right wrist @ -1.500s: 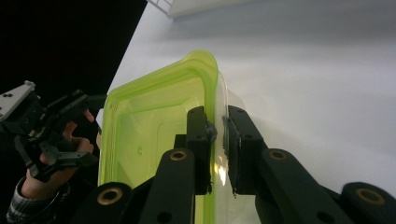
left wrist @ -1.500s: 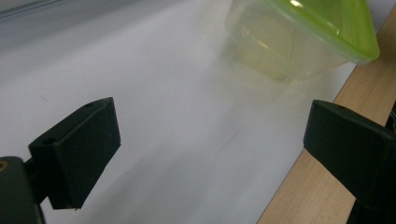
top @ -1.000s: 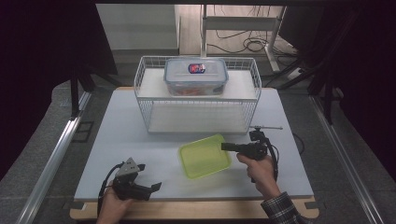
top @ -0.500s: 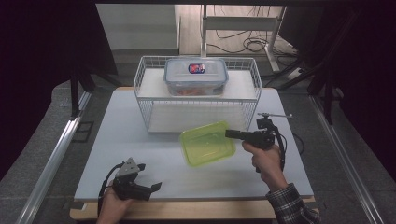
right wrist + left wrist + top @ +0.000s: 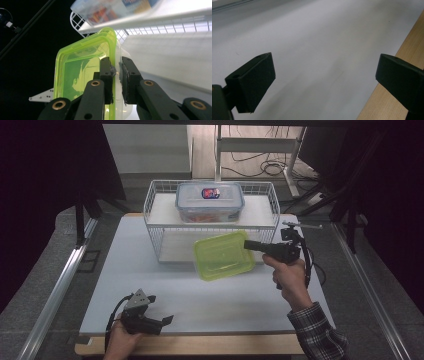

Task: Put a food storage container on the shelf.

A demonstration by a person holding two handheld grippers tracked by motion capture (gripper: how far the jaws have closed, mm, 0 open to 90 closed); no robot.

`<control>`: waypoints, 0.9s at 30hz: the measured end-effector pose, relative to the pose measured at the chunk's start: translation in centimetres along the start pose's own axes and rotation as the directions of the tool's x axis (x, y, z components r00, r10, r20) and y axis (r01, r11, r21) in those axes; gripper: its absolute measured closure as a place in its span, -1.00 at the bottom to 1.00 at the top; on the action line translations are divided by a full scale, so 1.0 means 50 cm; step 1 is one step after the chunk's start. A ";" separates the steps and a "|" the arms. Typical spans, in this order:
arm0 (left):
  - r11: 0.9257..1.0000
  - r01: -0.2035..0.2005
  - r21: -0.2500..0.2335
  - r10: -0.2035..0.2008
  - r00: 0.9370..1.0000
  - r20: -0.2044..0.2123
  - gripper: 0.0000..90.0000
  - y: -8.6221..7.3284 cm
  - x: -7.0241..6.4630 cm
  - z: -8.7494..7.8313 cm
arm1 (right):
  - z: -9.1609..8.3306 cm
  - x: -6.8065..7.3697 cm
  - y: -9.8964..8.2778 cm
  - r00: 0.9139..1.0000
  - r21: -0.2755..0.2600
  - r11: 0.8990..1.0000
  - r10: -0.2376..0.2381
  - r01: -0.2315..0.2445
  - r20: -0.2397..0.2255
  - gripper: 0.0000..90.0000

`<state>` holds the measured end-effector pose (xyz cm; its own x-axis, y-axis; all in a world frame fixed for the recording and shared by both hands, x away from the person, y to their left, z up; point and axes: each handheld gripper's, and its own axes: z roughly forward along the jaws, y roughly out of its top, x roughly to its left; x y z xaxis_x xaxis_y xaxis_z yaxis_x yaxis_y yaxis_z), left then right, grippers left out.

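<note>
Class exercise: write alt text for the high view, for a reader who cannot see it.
The right gripper holds a lime-green lidded container by its edge, tilted above the white table, in front of a white wire rack bearing a clear lidded food box. The left gripper rests open near the table's front edge.

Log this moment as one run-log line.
right gripper: shut on green box, held tilted above table before rack | left gripper: open, low over table's near edge
</note>
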<state>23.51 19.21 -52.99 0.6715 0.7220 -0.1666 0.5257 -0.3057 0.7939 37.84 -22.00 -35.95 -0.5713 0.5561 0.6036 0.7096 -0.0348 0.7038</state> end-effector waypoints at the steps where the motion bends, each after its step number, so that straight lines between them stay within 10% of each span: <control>1: 1.000 0.005 -0.005 -0.005 1.000 -0.001 -0.94 0.000 -0.001 0.001 | -0.001 0.004 0.006 1.000 -0.004 1.000 -0.006 0.006 0.000 0.79; 27: 1.000 0.010 0.001 -0.010 1.000 -0.005 -0.94 0.002 -0.001 -0.002 | -0.018 0.093 0.150 0.999 -0.099 0.994 -0.040 0.039 -0.002 0.79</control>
<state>23.48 19.19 -52.86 0.6634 0.7283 -0.1715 0.5327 -0.2988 0.7918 40.11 -20.41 -27.52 -0.6001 0.5551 0.5760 0.6422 -0.0950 0.7606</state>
